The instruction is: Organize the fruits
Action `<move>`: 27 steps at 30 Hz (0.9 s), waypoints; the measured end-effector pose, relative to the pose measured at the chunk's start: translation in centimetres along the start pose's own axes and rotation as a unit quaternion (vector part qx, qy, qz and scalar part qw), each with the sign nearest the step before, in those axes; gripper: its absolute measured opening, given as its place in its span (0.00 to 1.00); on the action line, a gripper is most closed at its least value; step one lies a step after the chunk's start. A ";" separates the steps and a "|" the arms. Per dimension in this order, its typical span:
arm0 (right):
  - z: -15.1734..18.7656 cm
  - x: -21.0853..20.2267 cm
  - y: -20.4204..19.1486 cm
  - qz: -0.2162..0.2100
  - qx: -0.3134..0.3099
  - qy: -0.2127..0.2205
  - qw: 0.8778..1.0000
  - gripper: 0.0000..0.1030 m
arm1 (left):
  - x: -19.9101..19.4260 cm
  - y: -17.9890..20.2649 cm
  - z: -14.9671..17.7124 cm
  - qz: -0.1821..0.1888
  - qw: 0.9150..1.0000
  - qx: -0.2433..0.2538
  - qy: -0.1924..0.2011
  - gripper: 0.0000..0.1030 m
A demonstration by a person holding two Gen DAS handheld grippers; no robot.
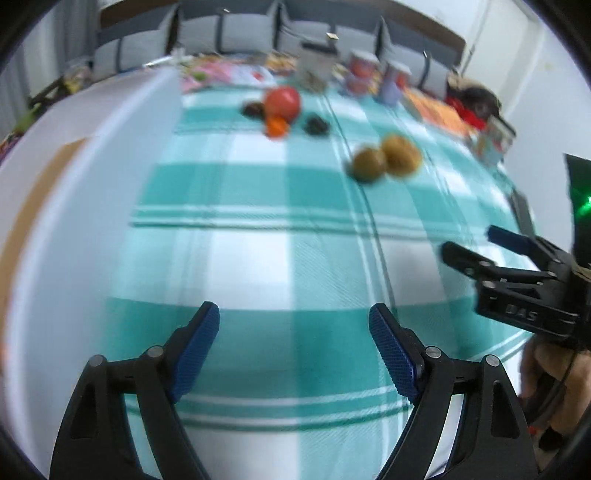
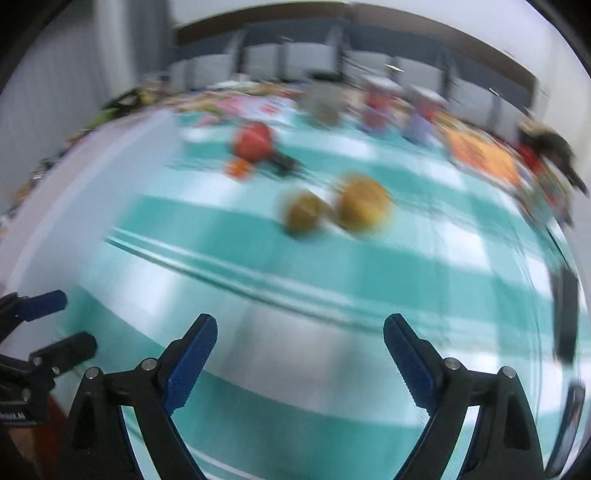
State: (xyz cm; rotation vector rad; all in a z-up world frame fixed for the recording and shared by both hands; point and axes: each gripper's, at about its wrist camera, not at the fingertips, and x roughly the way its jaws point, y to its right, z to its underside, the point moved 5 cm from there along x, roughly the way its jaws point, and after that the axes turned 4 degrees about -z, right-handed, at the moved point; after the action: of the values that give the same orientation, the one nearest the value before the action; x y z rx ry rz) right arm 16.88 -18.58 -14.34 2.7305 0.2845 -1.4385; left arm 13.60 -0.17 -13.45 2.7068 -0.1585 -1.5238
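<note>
Above the checked table (image 1: 258, 258), both my left jaws (image 1: 293, 354) and right jaws (image 2: 300, 363) stand spread and empty. Fruits lie ahead, untouched: two brown ones (image 1: 384, 158) touching, the tomato (image 1: 282, 101) farther back. Judged step: approach; next calls for reaching one fruit and closing on it.

A teal-and-white checked tablecloth (image 1: 258, 192) covers the table, with a white box (image 1: 317, 66), red-labelled jars (image 1: 364, 68) and a pale lilac container (image 1: 391, 83) lined along its far edge, an orange packet (image 1: 439, 110) near the far right corner, and grey cushions (image 1: 243, 33) beyond.
</note>
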 end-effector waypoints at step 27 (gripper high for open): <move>4.8 3.0 6.1 0.039 0.061 0.010 0.997 1.00 | 6.5 4.0 -0.4 -0.055 0.996 0.048 0.050 0.95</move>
State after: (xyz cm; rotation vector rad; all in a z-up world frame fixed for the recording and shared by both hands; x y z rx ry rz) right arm 15.76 -24.73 -19.85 2.8177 0.0923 -1.4562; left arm 17.04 -4.81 -18.45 2.9050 -0.0826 -1.4386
